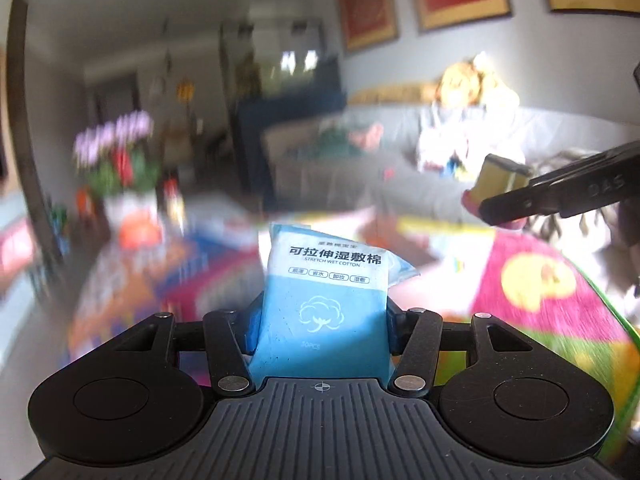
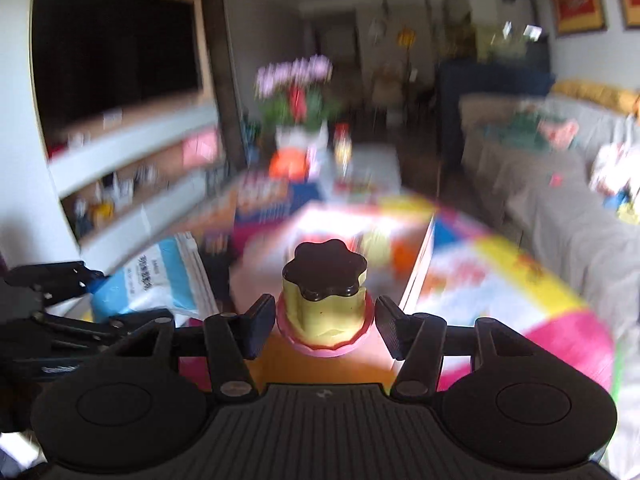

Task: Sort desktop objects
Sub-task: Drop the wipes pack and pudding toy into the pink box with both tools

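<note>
In the left wrist view my left gripper (image 1: 322,332) is shut on a blue and white packet of stretch wet cotton pads (image 1: 332,292), held upright above the colourful table cover. The right gripper's fingers (image 1: 520,204) show at the right edge of that view, around a toy pudding (image 1: 500,178). In the right wrist view my right gripper (image 2: 325,330) is shut on the toy pudding (image 2: 324,300), yellow with a dark brown top and a pink base, held up off the table. The cotton packet (image 2: 160,280) and the left gripper show at the left of that view.
A table with a bright patterned cover (image 1: 540,292) lies below both grippers. A pot of pink and red flowers (image 2: 296,92) and an orange object (image 2: 288,162) stand at its far end. A grey sofa (image 2: 560,200) runs along the right. Shelves and a dark screen (image 2: 112,52) are at left.
</note>
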`<state>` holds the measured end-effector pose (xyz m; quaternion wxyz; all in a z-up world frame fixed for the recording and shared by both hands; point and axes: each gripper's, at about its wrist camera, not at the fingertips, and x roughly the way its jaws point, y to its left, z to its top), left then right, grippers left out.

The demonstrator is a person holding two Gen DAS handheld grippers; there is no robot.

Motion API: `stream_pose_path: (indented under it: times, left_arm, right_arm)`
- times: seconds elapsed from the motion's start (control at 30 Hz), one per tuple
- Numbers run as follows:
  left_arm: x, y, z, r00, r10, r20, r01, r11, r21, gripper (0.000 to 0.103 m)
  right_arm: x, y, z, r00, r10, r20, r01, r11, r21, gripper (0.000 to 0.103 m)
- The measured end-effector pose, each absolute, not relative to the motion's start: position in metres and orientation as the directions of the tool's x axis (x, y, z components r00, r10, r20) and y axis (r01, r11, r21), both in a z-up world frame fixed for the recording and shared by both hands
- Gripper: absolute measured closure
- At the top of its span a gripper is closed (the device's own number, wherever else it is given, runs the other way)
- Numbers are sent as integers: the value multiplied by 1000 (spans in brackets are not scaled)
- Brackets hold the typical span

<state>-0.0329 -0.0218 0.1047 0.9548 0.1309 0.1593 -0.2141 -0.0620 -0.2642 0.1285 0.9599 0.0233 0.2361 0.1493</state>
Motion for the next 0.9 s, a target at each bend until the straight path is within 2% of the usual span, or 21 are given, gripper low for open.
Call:
stream_pose_path:
  times: [0.1,0.23,0.3,0.33,0.4,0.5,0.63,0.77,0.9]
  left_arm:
    - [-12,-51,112,866,-390,-313,480,823,305,45]
    - [17,-105,95,872,-430,-234,484,686,543,43]
    - [34,-124,77,865,-430,-258,489,608,626,34]
    - [39,-129,68,859,-426,-283,499,578,645,24]
    - [47,-127,53,859,-406,-311,503,560,658,16]
    - [53,-104,42,886,-327,-330,464,639,613,8]
    - [47,-61,40,890,-260,-375,417,799,434,7]
    - [31,-23,38,858,-283,-429,414,875,251,6]
    - [20,-2,37,841,-285,-460,389,910,146,3]
  right_arm:
    - [-69,-273,142,891,250,-379,-240,968,74,48]
    - [-60,-281,133,890,233,-392,-214,973,91,48]
    - [-52,-284,124,883,223,-413,-194,975,113,48]
    - [-48,-287,120,878,221,-424,-186,975,123,48]
    - [-41,-291,110,870,209,-447,-171,977,125,48]
    - [-33,-298,99,861,182,-474,-146,983,113,48]
    - [-18,-299,87,844,187,-503,-135,981,139,48]
    - [6,-288,88,830,229,-508,-170,972,161,48]
    - [34,-270,95,818,258,-514,-196,965,173,47]
